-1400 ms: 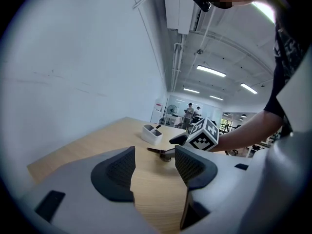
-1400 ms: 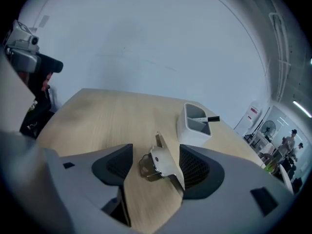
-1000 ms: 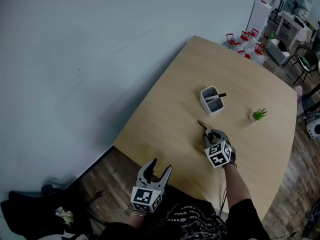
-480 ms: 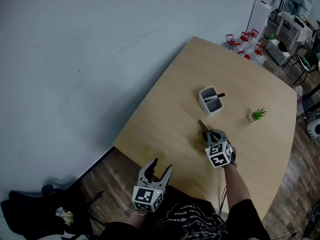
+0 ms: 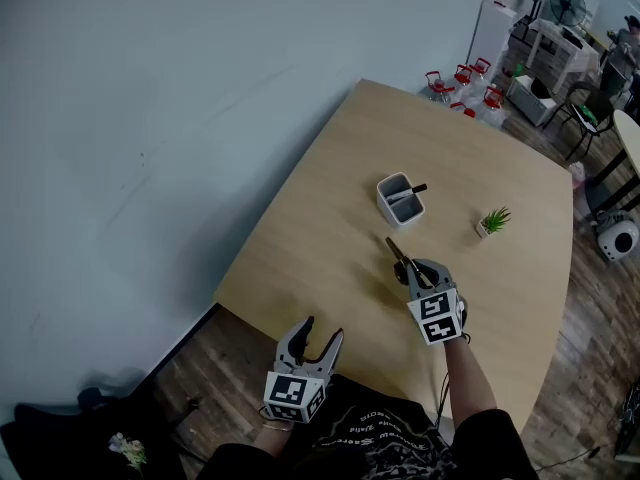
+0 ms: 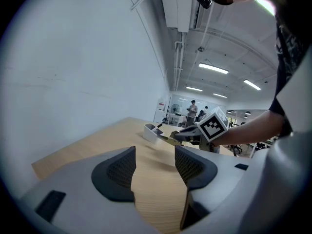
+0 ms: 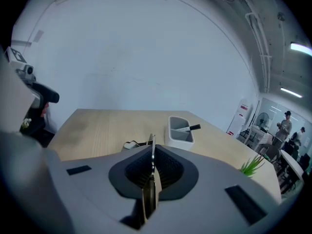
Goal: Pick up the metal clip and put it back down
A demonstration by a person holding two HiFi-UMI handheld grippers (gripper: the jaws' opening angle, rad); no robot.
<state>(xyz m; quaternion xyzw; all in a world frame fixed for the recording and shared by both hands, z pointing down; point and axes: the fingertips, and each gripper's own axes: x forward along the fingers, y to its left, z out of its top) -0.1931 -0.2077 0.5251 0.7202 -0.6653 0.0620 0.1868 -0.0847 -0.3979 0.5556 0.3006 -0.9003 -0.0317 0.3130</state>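
Pinching metal clip (image 7: 150, 199) edge-on, right gripper (image 5: 409, 272) jaws just closed; left gripper (image 6: 155, 164) empty.

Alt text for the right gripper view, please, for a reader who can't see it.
The right tongs, just closed, grip the metal clip edge-on in the foreground. Beyond them lies a wooden table with a grey holder, a pen in it, and a small plant.

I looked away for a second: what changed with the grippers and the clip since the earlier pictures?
The right gripper closed on the metal clip and raised it off the table. The left gripper stayed open near the table's edge; the pen holder and small plant kept their places.
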